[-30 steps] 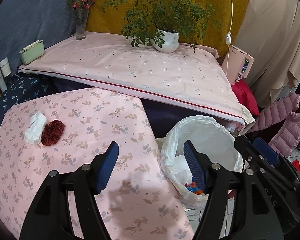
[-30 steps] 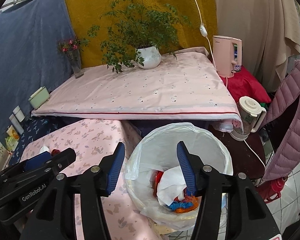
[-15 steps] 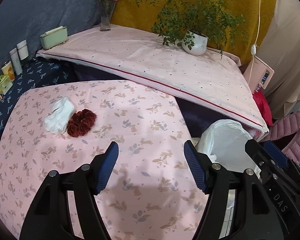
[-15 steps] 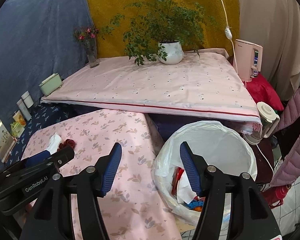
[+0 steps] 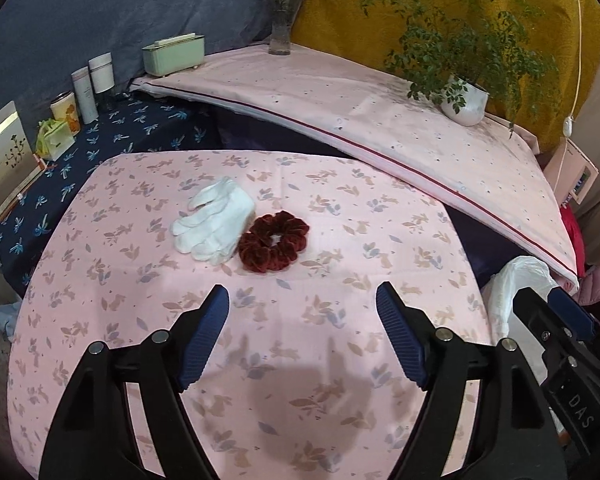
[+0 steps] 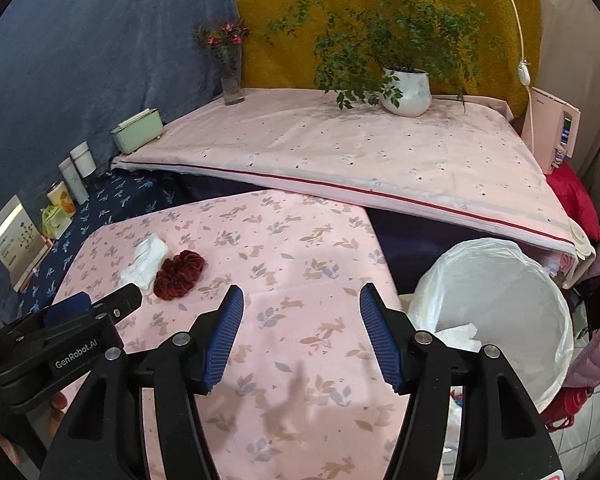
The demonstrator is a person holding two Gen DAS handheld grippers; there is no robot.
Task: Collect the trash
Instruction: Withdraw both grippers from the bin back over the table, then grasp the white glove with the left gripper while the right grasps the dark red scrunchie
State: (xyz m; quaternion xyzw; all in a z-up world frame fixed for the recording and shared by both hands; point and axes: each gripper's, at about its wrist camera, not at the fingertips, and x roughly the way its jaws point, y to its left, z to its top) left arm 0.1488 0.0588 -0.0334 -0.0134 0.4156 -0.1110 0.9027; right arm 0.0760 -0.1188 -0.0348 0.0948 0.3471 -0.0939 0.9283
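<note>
White gloves (image 5: pixel 214 226) (image 6: pixel 146 260) lie on the pink floral table (image 5: pixel 340 240) (image 6: pixel 300 248), touching a dark red scrunchie (image 5: pixel 274 240) (image 6: pixel 179 274) to their right. My left gripper (image 5: pixel 302 304) hovers over the table a little short of both; its jaws are opening with nothing between them. It also shows at the left of the right wrist view, as the left gripper (image 6: pixel 84 312). My right gripper (image 6: pixel 300 300) is open and empty over the table's right half. Beside the table stands a bin with a white liner (image 6: pixel 500 280) (image 5: pixel 516 280) holding crumpled paper.
Behind the table a higher pink-covered surface (image 6: pixel 360 148) carries a potted plant (image 6: pixel 406 88), a flower vase (image 6: pixel 232 80) and a green box (image 6: pixel 137 134). Bottles and cards (image 5: pixel 84 92) stand on a dark blue cloth at left. A pink appliance (image 6: pixel 552 132) and jacket sit right.
Both grippers have swung left from over the bin to over the pink table. The gloves and scrunchie now lie ahead of the left gripper, whose jaws have spread wider.
</note>
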